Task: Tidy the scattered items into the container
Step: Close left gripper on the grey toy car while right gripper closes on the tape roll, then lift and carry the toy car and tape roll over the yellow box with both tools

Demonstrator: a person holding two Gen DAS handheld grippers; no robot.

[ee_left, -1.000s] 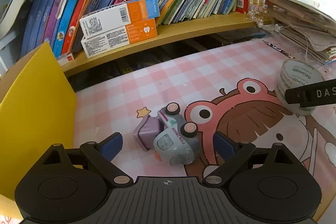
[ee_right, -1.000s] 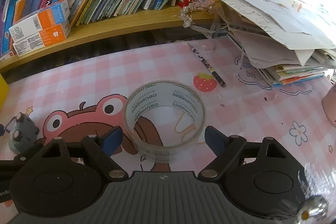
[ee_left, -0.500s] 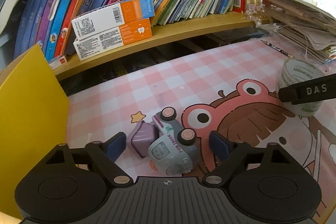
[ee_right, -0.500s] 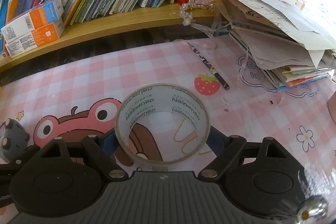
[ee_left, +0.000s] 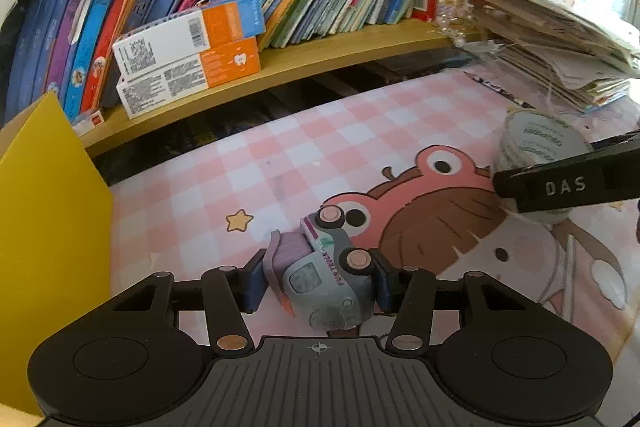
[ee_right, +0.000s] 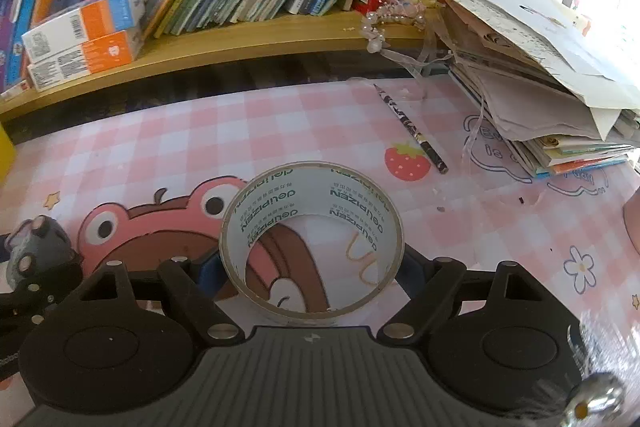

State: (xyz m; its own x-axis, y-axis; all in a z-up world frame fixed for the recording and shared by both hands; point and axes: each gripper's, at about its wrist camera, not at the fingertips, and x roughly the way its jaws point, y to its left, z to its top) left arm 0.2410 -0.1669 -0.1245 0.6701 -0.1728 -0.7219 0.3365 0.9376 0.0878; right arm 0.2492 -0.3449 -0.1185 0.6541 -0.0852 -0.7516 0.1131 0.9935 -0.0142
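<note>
A grey toy truck (ee_left: 324,279) with a purple bin lies tipped on the pink checked mat. My left gripper (ee_left: 316,285) is shut on it, one blue pad against each side. The truck also shows in the right wrist view (ee_right: 34,247) at the far left. A clear tape roll (ee_right: 312,247) lies flat between the fingers of my right gripper (ee_right: 310,273), which is shut on its sides. The roll also shows in the left wrist view (ee_left: 536,147), behind the right gripper's black finger. A yellow container wall (ee_left: 44,227) stands at the left.
A wooden shelf (ee_left: 320,59) packed with books and two orange-and-white boxes (ee_left: 188,47) runs along the back. A pile of papers and books (ee_right: 540,67) sits at the right. A patterned pencil (ee_right: 412,129) lies on the mat near a strawberry print.
My left gripper has closed from wide open onto the toy truck. My right gripper has moved forward around the tape roll and closed on its sides.
</note>
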